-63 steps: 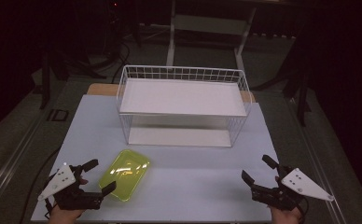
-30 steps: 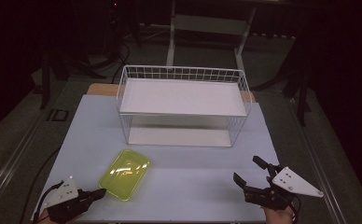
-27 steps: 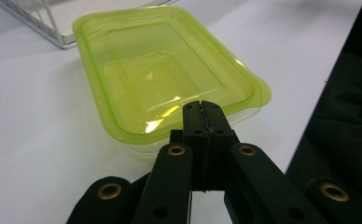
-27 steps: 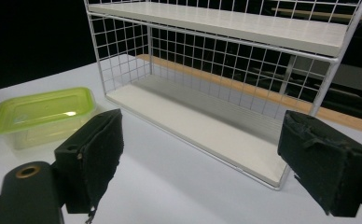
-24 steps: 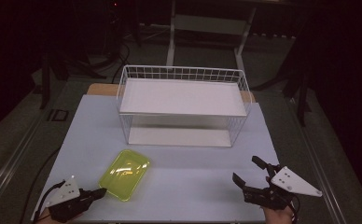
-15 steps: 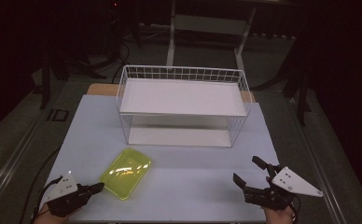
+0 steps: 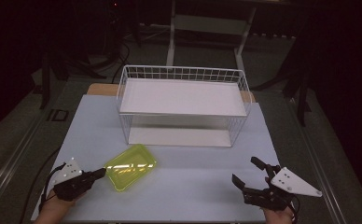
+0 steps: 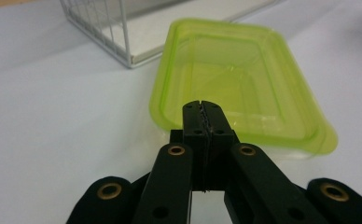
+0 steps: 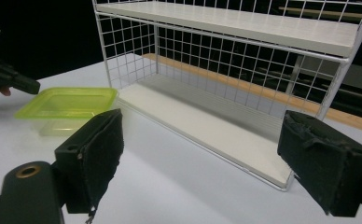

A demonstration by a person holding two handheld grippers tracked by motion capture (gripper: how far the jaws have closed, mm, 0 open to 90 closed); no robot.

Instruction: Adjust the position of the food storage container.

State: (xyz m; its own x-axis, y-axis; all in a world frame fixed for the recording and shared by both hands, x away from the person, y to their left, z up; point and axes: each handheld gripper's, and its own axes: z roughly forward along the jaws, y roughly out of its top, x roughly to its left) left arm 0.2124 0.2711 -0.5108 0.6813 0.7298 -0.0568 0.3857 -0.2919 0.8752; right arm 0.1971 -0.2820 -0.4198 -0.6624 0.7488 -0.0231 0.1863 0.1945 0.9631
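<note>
Yellow-green plastic container (image 7: pixel 130 166) sits empty on the tabletop (image 7: pixel 184 186), in front of the white wire shelf rack (image 7: pixel 184 105); both rack shelves bare. My left gripper (image 7: pixel 100 173): jaws pressed together, tips at the container's near rim. My right gripper (image 7: pixel 249 172): jaws wide apart, holding nothing.

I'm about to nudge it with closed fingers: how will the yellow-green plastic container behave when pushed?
The container looks thin, translucent and empty, so probably light; it should slide easily on the smooth table. Low and wide, it seems unlikely to tip. Its thin rim may flex under the left gripper.
</note>
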